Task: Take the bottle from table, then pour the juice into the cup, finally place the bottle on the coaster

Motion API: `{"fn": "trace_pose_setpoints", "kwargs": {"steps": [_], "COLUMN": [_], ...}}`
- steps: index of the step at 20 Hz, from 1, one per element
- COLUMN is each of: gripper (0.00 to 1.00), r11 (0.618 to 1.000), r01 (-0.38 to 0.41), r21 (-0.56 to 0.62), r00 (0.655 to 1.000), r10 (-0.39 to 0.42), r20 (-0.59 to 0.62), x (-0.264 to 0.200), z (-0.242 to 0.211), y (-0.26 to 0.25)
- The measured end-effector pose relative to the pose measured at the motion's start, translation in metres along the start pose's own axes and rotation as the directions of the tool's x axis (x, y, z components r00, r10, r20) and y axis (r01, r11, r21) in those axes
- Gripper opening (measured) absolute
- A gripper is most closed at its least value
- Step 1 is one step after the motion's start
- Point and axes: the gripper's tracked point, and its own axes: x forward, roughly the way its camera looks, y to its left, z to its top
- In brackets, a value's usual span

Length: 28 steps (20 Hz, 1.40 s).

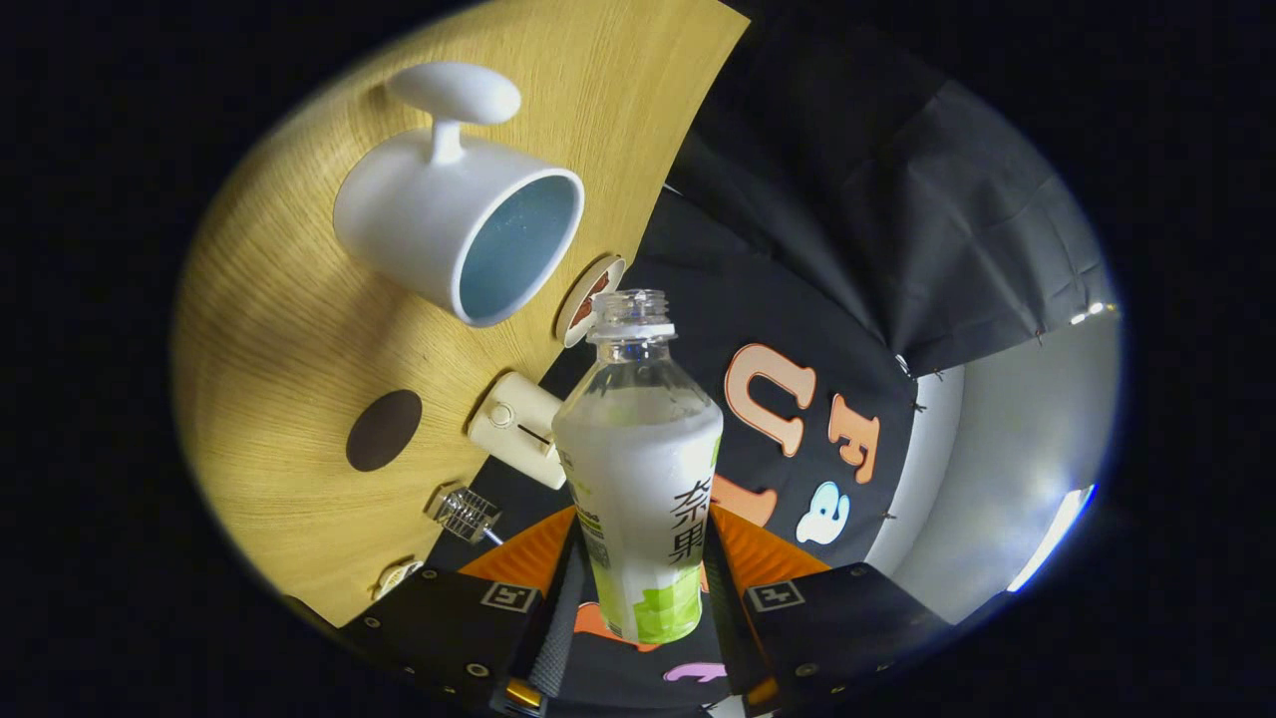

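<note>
2 fingers of the gripper (643, 598) are clamped on the bottle (640, 469), one pressing each side of its lower body, so it stands up between them with the neck pointing away. Its cap is off and the threaded mouth is open; the body is cloudy white with a green patch low on the label.

Going left to right across the tilted scene: the table (289, 329), pale wood grain, takes up that side. On it the cup (459, 224), white outside and pale blue inside, shows its open mouth toward the bottle, with a rounded white handle on the far side. Below the cup lies a dark round coaster (384, 430) flat on the wood, well apart from the bottle. Near the table edge sits a cream box (518, 429) with a round button, just beside the bottle's shoulder, and lower down a small metal mesh piece (466, 513). A round disc (590, 299), white-rimmed and reddish inside, sits at the table edge just beside the bottle's mouth.

Beyond the bottle hangs the black cloth (897, 229), and past it a pale wall (1007, 469).
</note>
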Motion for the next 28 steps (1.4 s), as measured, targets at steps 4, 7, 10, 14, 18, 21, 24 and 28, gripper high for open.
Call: {"fn": "trace_pose_setpoints", "kwargs": {"steps": [4,7,10,14,18,21,24,28], "gripper": [0.61,0.61,0.62,0.62,0.62,0.62,0.62,0.62], "r11": [0.995,0.964,0.879,0.673,0.373,0.121,-0.099,-0.316], "r01": [-0.025,-0.042,-0.033,-0.006,-0.015,-0.039,-0.029,0.010], "r21": [0.100,0.262,0.476,0.740,0.928,0.992,0.995,0.949], "r00": [1.000,0.998,0.994,0.990,0.987,0.976,0.968,0.962], "r10": [0.027,0.054,0.076,0.108,0.156,0.215,0.246,0.262], "r20": [-0.012,-0.040,-0.073,-0.091,-0.047,0.013,0.053,0.077], "x": [0.001,0.004,0.012,0.021,0.036,0.040,0.055,0.068], "z": [-0.001,-0.009,-0.022,-0.039,-0.045,-0.045,-0.048,-0.049], "y": [0.002,0.004,-0.002,-0.016,-0.015,0.005,0.024,0.046]}}
